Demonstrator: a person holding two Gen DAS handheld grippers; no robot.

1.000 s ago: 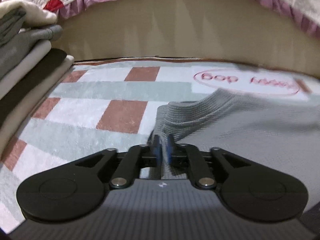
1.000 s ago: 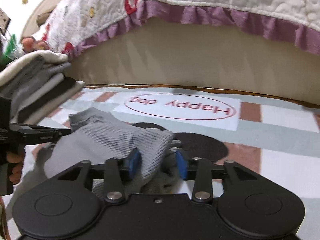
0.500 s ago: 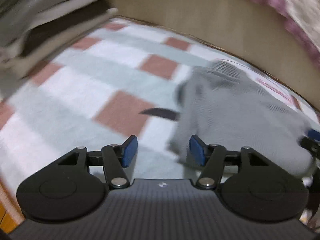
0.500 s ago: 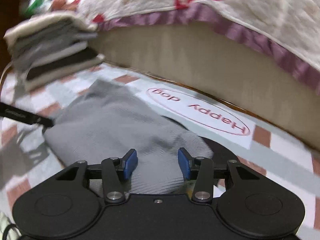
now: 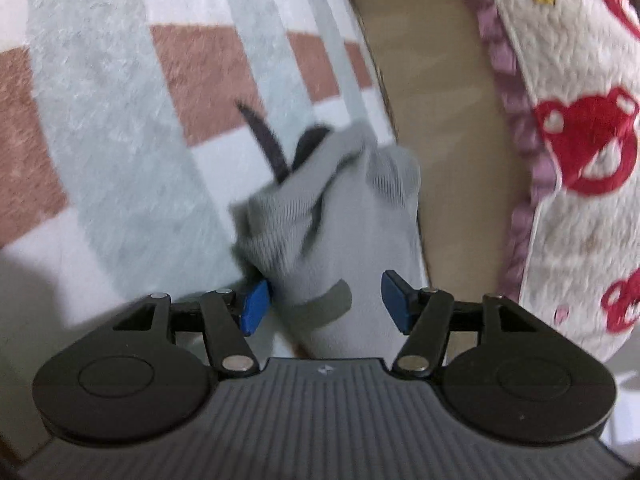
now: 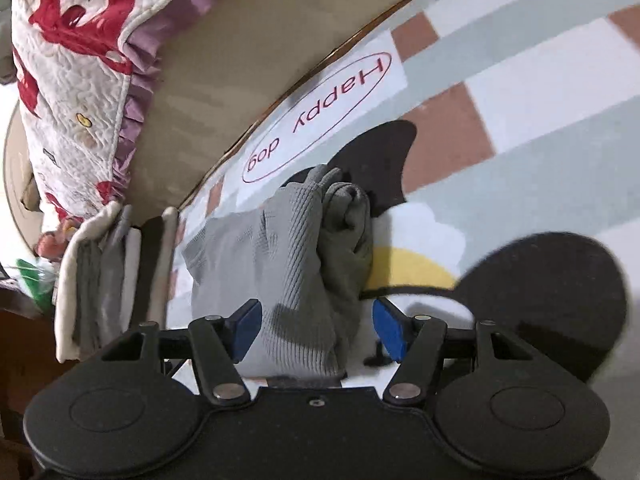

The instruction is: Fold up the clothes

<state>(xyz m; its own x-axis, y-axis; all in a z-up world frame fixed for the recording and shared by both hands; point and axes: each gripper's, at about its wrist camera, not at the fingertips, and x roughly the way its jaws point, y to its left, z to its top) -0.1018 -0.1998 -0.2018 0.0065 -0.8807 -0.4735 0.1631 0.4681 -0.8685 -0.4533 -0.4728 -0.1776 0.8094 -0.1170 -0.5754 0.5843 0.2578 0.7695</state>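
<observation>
1. Left claw (image 5: pixel 324 306), in the left wrist view, stands wide open, its two blue pads (image 5: pixel 253 307) well apart. The grey knit garment (image 5: pixel 320 224) lies bunched between and ahead of them on the checked rug (image 5: pixel 120 120). The left pad touches the garment's ribbed edge, while the right pad stands clear of the cloth, so nothing is pinched. A dark strap-like piece (image 5: pixel 264 140) sticks out from the far end of the garment; what it is cannot be told through the blur. The bed's beige side (image 5: pixel 440 100) and a quilt (image 5: pixel 580 120) with red prints and a purple frill run along the right.

2. Right claw (image 6: pixel 318 328), in the right wrist view, is likewise spread wide, gripping nothing. The grey knit garment (image 6: pixel 288 264) lies folded into a lump between its blue pads (image 6: pixel 389 330) and beyond them; the left pad sits just beside or against the cloth, the right pad apart from it. The garment rests on the rug (image 6: pixel 540 100) near an oval "Happy dog" print (image 6: pixel 320 120) and a black cartoon shape (image 6: pixel 380 160). A stack of folded clothes (image 6: pixel 116 276) sits just beside the garment, against the bed's side (image 6: pixel 248 48).
</observation>
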